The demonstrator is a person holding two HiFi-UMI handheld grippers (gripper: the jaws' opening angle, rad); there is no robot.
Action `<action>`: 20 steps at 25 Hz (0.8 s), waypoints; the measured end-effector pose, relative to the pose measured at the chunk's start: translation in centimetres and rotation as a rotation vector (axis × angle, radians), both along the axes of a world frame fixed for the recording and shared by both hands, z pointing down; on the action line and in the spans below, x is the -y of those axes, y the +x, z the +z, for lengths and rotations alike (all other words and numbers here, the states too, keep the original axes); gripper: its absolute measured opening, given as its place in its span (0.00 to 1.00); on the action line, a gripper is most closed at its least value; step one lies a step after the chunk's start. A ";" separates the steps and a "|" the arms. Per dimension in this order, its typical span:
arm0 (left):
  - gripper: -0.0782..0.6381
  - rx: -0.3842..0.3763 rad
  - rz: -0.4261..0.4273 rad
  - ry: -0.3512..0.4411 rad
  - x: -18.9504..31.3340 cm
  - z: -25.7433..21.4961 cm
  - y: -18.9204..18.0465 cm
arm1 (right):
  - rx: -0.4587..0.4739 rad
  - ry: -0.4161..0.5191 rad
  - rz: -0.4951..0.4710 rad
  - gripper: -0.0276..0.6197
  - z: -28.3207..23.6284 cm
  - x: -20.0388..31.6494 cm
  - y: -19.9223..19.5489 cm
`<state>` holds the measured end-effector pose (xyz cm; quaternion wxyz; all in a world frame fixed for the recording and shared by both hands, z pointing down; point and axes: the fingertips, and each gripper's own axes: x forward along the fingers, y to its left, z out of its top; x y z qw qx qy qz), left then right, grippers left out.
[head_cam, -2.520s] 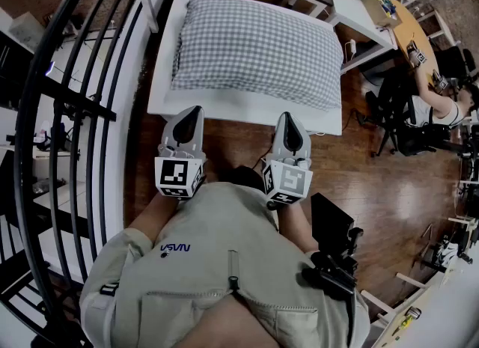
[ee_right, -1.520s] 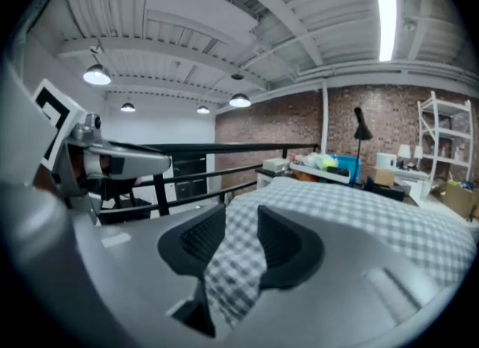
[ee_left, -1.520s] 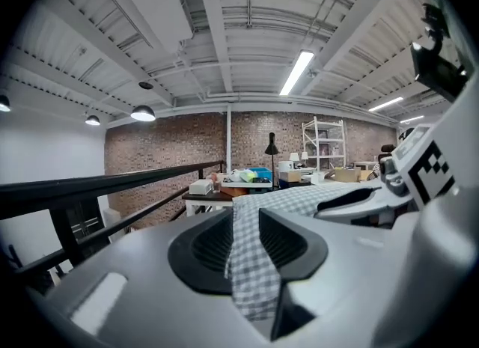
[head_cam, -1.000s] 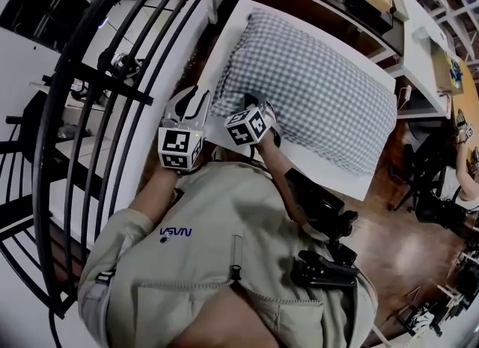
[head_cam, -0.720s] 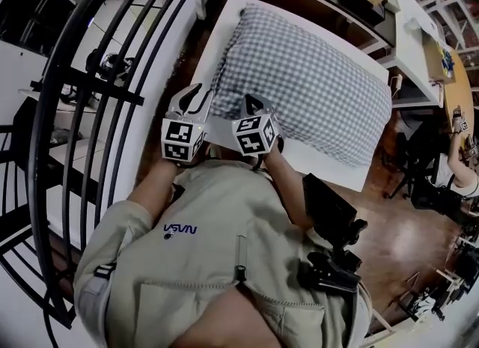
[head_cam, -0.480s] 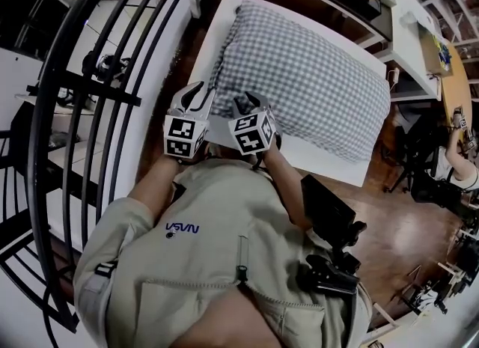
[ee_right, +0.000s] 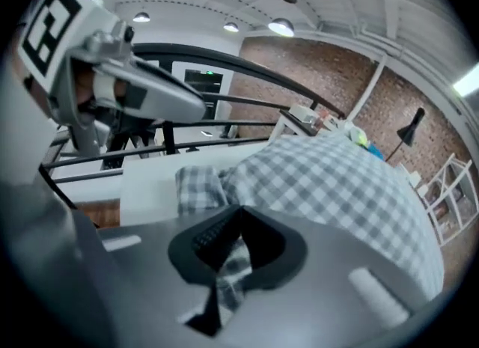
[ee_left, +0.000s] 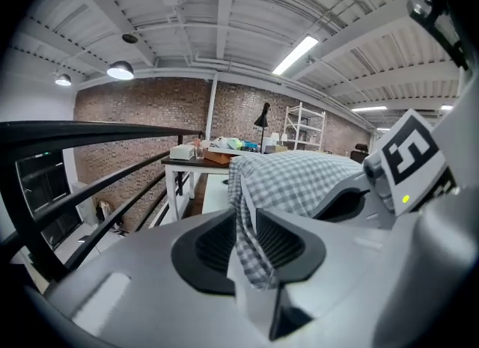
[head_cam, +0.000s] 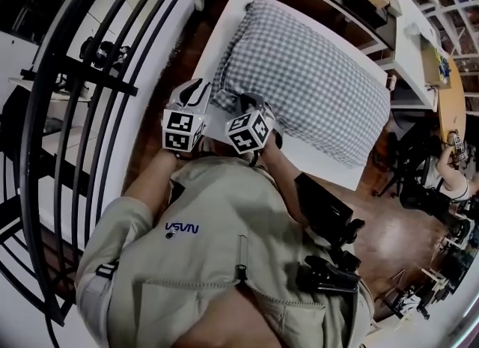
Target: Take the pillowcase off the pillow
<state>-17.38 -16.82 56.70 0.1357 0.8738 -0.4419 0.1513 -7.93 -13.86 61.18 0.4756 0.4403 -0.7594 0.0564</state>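
On the white counter (head_cam: 223,43), stuffed checked pillowcase (head_cam: 314,77) gripped at its near-left corner, left tongs (head_cam: 197,88) and right tongs (head_cam: 251,102) side by side, each just closed onto a fold of that cloth: gripping step apparently done, next likely drawing the opening apart and back off the pillow inside.

Loft-style lab/office: brick wall (ee_left: 142,126), ceiling strip light (ee_left: 298,53), white shelving (ee_left: 304,124), cluttered worktops (head_cam: 410,40), black railing (head_cam: 82,99), person (head_cam: 451,178) seated far right.
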 end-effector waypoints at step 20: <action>0.30 0.082 0.497 -0.238 -3.3 3.2 9.6 | 0.333 0.158 0.156 0.05 -7.5 -5.2 5.1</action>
